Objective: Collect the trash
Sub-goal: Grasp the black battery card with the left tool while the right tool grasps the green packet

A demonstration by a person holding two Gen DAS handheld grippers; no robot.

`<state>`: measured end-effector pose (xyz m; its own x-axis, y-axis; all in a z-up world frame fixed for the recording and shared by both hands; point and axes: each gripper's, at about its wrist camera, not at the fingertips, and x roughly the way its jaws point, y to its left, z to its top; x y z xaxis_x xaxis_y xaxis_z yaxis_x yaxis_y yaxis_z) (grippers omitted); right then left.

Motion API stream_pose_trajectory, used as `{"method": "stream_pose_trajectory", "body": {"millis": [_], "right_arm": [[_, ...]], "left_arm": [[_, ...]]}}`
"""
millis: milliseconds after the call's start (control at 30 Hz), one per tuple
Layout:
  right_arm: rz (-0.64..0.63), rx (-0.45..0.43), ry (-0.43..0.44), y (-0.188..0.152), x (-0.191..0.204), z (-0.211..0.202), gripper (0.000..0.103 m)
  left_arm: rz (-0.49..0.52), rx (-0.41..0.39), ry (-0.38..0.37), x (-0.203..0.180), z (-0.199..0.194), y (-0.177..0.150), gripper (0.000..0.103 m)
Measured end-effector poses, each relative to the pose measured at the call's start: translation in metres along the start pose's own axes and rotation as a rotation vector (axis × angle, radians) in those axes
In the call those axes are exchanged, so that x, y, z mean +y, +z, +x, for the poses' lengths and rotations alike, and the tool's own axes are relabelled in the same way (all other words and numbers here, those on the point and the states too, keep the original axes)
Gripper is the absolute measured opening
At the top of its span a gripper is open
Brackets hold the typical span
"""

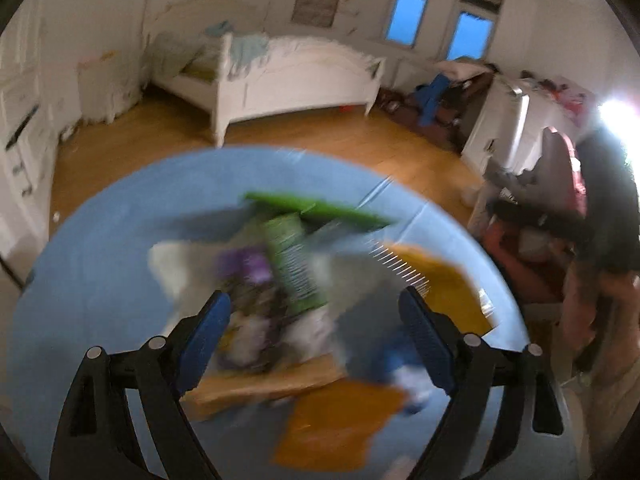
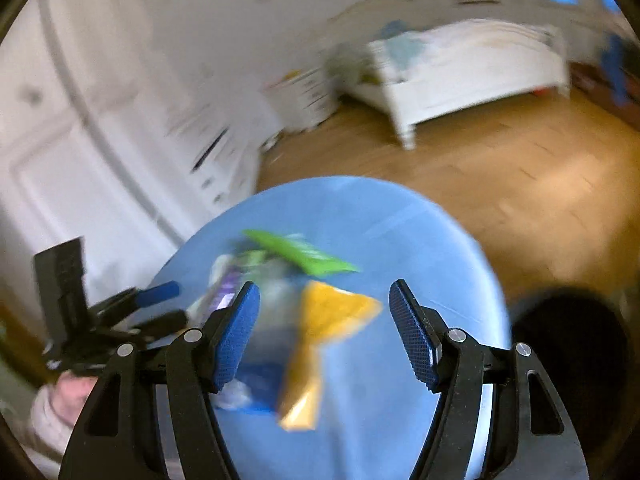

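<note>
Round blue bench (image 1: pixel 100 280) in a bedroom, with a blurred heap of trash on top: green wrapper (image 1: pixel 320 210), purple packet (image 1: pixel 248 268), orange wrappers (image 1: pixel 340 424), a brown paper piece (image 1: pixel 260 384), something blue and white (image 1: pixel 400 372). Left gripper (image 1: pixel 316 320) above this heap, jaws spread wide, nothing pinched between the blue pads. Right gripper (image 2: pixel 324 332) also spread over the bench, the yellow-orange wrapper (image 2: pixel 332 312) seen between the pads but not pressed; white bed (image 1: pixel 288 76) on the wooden floor (image 1: pixel 320 136) well behind.
</note>
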<state>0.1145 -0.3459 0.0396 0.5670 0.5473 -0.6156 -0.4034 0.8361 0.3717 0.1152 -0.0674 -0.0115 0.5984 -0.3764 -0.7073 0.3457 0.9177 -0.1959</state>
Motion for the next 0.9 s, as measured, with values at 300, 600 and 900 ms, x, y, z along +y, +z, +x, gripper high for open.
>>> {"method": "stream_pose_trajectory", "body": {"millis": [300, 600, 900], "right_arm": [[-0.149, 0.301, -0.003, 0.056, 0.06, 0.131, 0.067], [-0.169, 0.369, -0.118, 0.067, 0.04, 0.174, 0.042], [-0.191, 0.383, -0.168, 0.06, 0.026, 0.18, 0.039]], "left_arm": [[-0.014, 0.1, -0.077, 0.048, 0.022, -0.004, 0.098], [-0.012, 0.135, -0.17, 0.053, 0.045, 0.004, 0.097], [-0.053, 0.093, -0.192, 0.071, 0.041, 0.0, 0.066]]}}
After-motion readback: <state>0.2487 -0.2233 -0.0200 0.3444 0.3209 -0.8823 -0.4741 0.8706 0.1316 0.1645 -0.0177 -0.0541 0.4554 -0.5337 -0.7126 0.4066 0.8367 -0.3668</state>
